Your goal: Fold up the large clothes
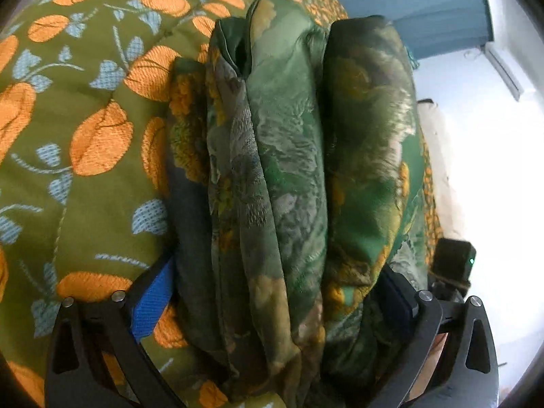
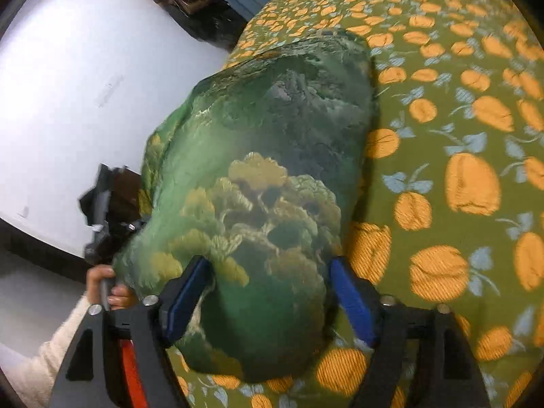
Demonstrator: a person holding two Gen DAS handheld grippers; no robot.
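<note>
A large green garment with a yellow floral print is folded into a thick bundle (image 1: 282,170) on the bed. My left gripper (image 1: 278,292) is shut on one end of the bundle, its layered edges filling the space between the blue pads (image 1: 153,302). My right gripper (image 2: 268,292) is shut on the other end of the same bundle (image 2: 272,156), its blue pads (image 2: 350,302) pressed into both sides. The left gripper and the hand holding it show at the left of the right wrist view (image 2: 105,234).
The bed is covered by an olive bedspread (image 1: 85,119) with orange fruit and pale blue leaves; it also shows in the right wrist view (image 2: 459,136). A white floor (image 2: 85,85), a blue wall (image 1: 408,3) and a dark pile of things (image 2: 200,13) lie beyond the bed edge.
</note>
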